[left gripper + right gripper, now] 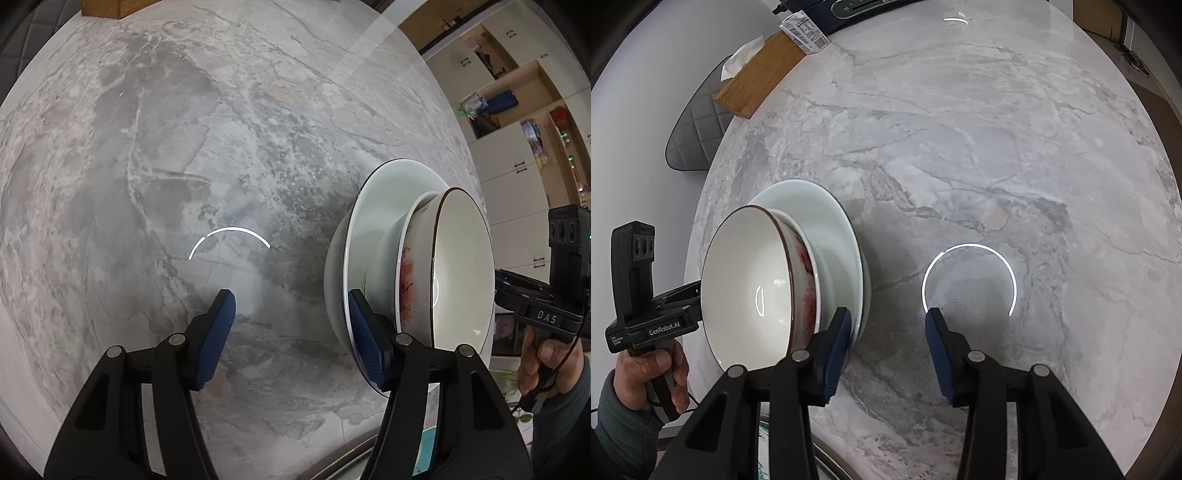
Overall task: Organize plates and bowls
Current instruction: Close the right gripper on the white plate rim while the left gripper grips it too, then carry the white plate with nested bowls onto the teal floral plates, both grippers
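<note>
A white bowl (461, 266) with red pattern and a dark rim sits stacked in a pale plate (380, 221) on the grey marble table (184, 147). The stack shows at the right of the left wrist view and at the left of the right wrist view: bowl (750, 288), plate (827, 218). My left gripper (291, 321) is open, its right finger (364, 339) against the plate's rim. My right gripper (886, 332) is open, its left finger (836, 350) beside the plate's rim. Neither holds anything.
A wooden tissue box (757, 74) lies at the table's far left edge, with a dark appliance (849, 9) behind it. A grey quilted chair (694, 136) stands beyond the table. Cabinets and shelves (517, 110) line the wall. The table's near edge (849, 461) runs under the grippers.
</note>
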`<act>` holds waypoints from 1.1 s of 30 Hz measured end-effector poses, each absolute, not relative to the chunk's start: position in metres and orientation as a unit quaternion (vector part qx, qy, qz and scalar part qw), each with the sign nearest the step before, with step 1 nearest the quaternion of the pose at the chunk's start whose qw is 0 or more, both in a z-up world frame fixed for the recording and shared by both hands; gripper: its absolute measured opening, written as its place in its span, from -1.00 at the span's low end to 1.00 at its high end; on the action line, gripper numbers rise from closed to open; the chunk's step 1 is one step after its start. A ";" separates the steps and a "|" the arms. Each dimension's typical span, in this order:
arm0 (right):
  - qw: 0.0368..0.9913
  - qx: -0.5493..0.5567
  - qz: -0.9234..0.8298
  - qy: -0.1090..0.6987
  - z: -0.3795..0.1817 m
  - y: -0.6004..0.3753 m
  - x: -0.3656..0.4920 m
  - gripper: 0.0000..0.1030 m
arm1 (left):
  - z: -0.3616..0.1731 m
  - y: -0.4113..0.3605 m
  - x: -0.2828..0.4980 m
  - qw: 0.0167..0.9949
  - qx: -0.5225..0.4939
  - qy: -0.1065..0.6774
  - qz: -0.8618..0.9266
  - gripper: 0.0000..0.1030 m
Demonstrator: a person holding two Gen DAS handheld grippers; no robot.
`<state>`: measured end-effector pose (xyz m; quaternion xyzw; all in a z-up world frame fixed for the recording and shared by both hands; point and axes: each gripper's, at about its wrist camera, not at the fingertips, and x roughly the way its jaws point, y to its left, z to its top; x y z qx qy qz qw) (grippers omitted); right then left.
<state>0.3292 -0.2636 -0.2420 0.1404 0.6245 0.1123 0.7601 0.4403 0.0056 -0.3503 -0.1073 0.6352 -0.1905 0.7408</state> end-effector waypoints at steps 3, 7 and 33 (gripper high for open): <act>0.756 0.146 0.131 0.624 -0.240 -0.261 0.330 -0.54 | -0.351 0.004 0.436 0.739 -0.105 0.636 -0.194 0.18; 0.747 0.175 0.152 0.624 -0.243 -0.261 0.331 -0.69 | -0.354 0.006 0.439 0.738 -0.118 0.633 -0.200 0.15; 0.755 0.180 0.147 0.613 -0.258 -0.246 0.325 -0.69 | -0.342 -0.021 0.425 0.754 -0.080 0.614 -0.220 -0.76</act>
